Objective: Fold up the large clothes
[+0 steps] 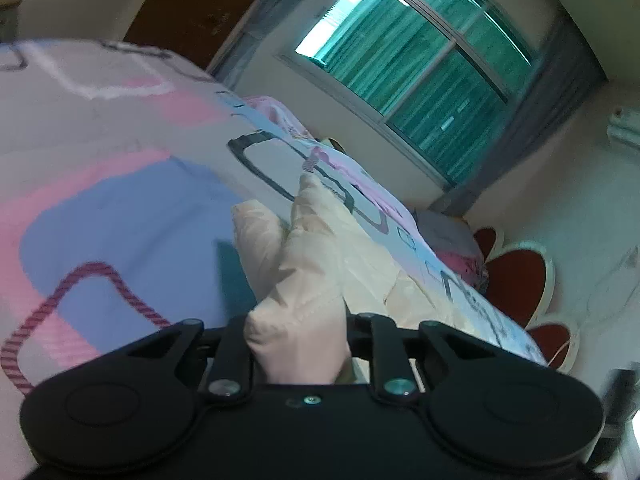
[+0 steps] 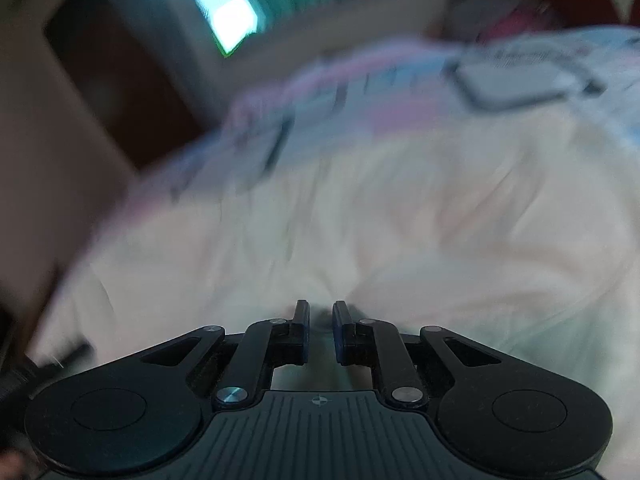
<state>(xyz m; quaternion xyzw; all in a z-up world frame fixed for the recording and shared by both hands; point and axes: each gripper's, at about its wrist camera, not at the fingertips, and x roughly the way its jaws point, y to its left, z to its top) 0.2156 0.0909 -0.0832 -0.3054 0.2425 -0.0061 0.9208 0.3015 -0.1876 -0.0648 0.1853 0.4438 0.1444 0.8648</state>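
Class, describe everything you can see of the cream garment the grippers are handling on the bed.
The cream garment is pale, thin, woven-looking cloth with a stitched seam. It lies crumpled on the patterned bedsheet. One bunched fold rises into the left gripper, which is shut on it and hides its fingers. In the blurred right wrist view the garment spreads wide, gathered to a pinch at the right gripper, whose jaws stand nearly together.

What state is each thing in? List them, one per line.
Left tongs: shut on the garment.
Right tongs: nearly shut, a narrow gap showing; grip unclear through blur.
Garment: cream, bunched, one end lifted, the rest on the bed.
Bedcover: spread over the bed.
Window: closed, green curtain drawn.
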